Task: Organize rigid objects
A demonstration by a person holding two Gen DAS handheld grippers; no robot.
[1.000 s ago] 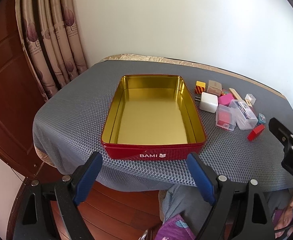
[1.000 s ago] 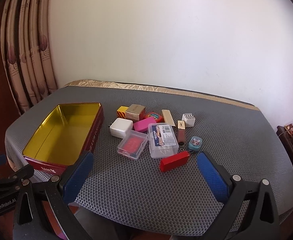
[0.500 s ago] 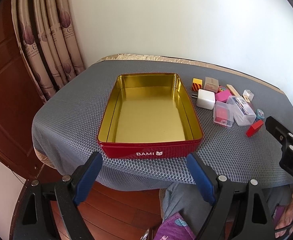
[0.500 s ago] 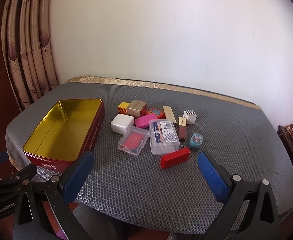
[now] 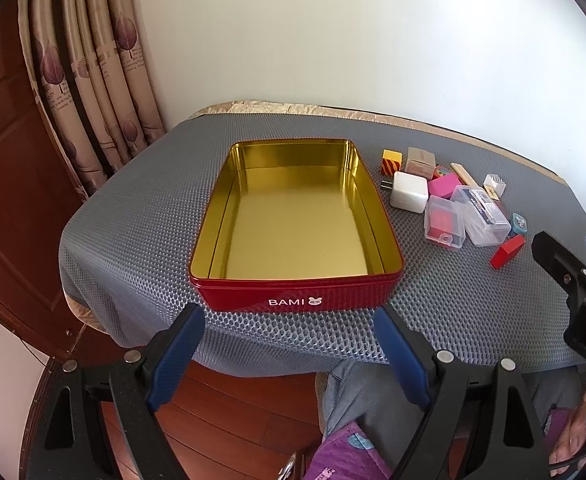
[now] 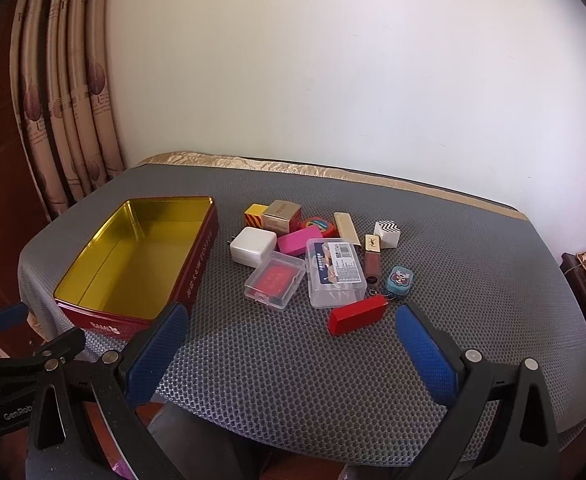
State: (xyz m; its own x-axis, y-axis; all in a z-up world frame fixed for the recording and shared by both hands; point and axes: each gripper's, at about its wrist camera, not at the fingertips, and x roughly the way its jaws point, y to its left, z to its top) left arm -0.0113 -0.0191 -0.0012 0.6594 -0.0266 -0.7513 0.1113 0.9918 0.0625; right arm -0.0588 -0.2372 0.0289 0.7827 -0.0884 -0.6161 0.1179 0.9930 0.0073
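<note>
An empty red BAMI tin (image 5: 297, 300) with a gold inside sits on the grey mat; it also shows in the right wrist view (image 6: 197, 268). To its right lies a cluster of small items: a white charger (image 6: 252, 246), a pink block (image 6: 300, 239), two clear plastic boxes (image 6: 275, 282) (image 6: 335, 272), a red block (image 6: 357, 314), a gold cube (image 6: 281, 214), a blue keychain (image 6: 400, 280). My left gripper (image 5: 289, 350) is open and empty, just short of the tin's near wall. My right gripper (image 6: 291, 346) is open and empty, in front of the red block.
The table (image 6: 473, 280) is covered by a grey honeycomb mat and stands against a white wall. Curtains (image 5: 93, 80) and a wooden door (image 5: 5, 160) are at the left. The person's legs (image 5: 373, 400) are below the near edge.
Both grippers have pulled back and up slightly, so the tin and the items look a little farther away. Nothing on the table has moved.
</note>
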